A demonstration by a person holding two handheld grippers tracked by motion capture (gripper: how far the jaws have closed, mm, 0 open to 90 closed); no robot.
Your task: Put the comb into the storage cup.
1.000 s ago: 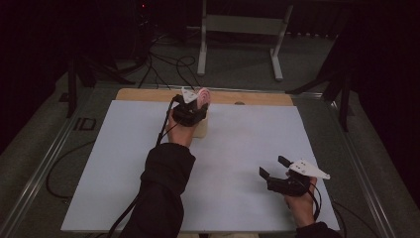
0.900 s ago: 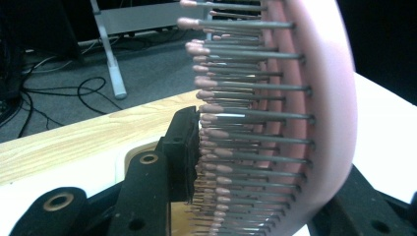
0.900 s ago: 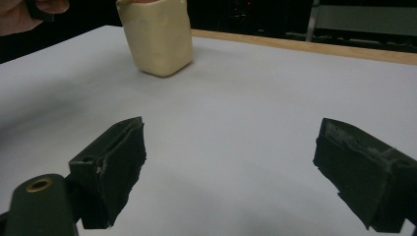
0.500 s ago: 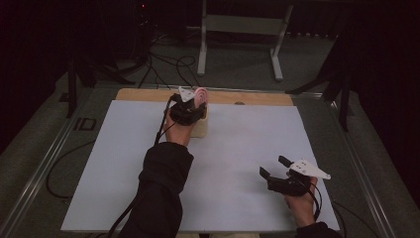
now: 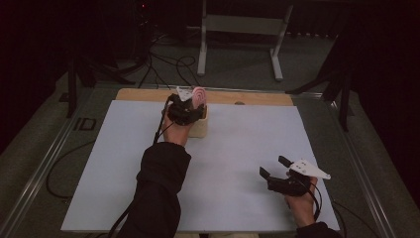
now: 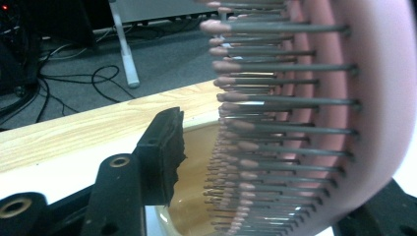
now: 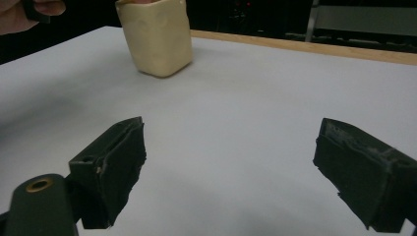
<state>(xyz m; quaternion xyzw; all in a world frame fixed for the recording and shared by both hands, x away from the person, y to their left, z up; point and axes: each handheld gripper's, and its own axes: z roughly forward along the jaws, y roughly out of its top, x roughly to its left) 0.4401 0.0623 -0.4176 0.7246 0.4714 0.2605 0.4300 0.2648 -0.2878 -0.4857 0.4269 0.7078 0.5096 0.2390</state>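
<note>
A pink hairbrush stands head-up in a cream cup near the back of the white table top. My left gripper is at the brush, and its jaws have just been opening. In the left gripper view the brush is between the jaws, bristles facing the left pad with a gap before it, above the cup's mouth. My right gripper rests open near the front right, nothing between its jaws; the cup stands far ahead of it.
A wooden board runs along the table's back edge. Behind the table a metal stand and loose cables are on the floor. A cable trails from the left gripper along the sleeve.
</note>
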